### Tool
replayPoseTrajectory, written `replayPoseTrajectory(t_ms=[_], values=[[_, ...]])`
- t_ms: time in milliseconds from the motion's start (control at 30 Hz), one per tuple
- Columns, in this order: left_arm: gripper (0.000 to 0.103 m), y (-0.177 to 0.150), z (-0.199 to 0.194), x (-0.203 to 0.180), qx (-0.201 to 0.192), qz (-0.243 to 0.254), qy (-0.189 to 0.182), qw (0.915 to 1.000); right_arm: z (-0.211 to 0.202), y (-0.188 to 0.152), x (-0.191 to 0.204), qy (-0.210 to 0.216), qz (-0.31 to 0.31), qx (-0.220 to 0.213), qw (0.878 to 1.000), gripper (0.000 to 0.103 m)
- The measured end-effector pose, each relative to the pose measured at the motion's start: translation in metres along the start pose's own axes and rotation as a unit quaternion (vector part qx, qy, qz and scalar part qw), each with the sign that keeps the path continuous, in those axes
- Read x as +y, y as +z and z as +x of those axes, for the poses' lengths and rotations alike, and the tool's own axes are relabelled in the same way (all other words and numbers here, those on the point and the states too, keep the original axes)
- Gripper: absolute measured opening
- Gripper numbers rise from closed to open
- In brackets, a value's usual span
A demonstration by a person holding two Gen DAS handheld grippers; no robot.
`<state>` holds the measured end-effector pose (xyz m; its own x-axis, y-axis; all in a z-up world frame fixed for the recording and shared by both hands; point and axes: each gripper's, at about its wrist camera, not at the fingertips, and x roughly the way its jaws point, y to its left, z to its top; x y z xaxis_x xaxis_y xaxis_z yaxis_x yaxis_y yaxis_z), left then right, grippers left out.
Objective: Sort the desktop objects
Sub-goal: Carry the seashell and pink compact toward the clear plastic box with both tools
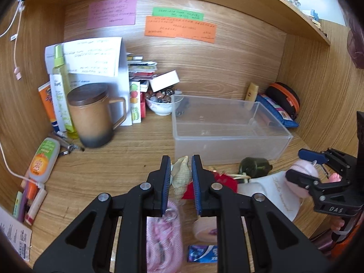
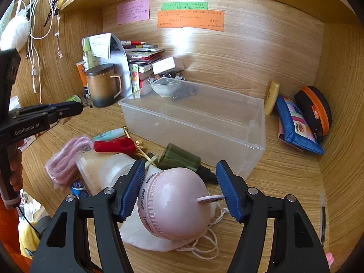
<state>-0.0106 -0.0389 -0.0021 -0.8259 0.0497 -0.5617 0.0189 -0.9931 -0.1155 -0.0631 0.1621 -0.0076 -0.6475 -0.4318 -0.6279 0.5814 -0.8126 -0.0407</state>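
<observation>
My left gripper point(image 1: 180, 158) is shut on a pale striped seashell point(image 1: 180, 176), held above the clutter at the desk's front. The right gripper point(image 2: 180, 162) is shut on a pink round gadget point(image 2: 175, 204): the left pad presses its ribbed side and the right pad meets the small tab on its dome. In the left wrist view the right gripper point(image 1: 300, 167) carries that pink gadget point(image 1: 306, 170) at the right edge. An empty clear plastic box point(image 1: 227, 141) point(image 2: 193, 134) stands just beyond both grippers. In the right wrist view the left gripper point(image 2: 77, 110) shows side-on at the left.
Below the grippers lie a pink cord point(image 2: 66, 161), a red item point(image 2: 113, 146), a dark green bottle point(image 2: 179, 159), a white drawstring pouch point(image 2: 145, 238) and a tape roll point(image 1: 204, 227). A brown lidded mug point(image 1: 95, 118), papers and a bowl of stones point(image 1: 161, 107) fill the back left. A blue pouch point(image 2: 293, 125) and a black-orange case point(image 2: 314, 111) sit at the right wall.
</observation>
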Motion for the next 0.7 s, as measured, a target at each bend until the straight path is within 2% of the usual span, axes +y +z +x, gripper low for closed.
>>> replayPoseTrajectory(t_ms=[267, 467, 700], values=[[0.018, 0.007, 0.011, -0.025, 0.006, 0.023, -0.028, 0.9993, 0.019, -0.004, -0.012, 0.009, 0.002, 0.020, 1.000, 0.062], [0.018, 0.006, 0.020, -0.036, 0.016, 0.034, -0.040, 0.9985, 0.044, -0.019, -0.017, 0.006, 0.005, 0.058, 0.998, 0.063], [0.018, 0.009, 0.028, -0.041, 0.023, 0.036, -0.043, 0.9982, 0.043, -0.020, -0.021, 0.013, 0.009, 0.053, 0.998, 0.062]])
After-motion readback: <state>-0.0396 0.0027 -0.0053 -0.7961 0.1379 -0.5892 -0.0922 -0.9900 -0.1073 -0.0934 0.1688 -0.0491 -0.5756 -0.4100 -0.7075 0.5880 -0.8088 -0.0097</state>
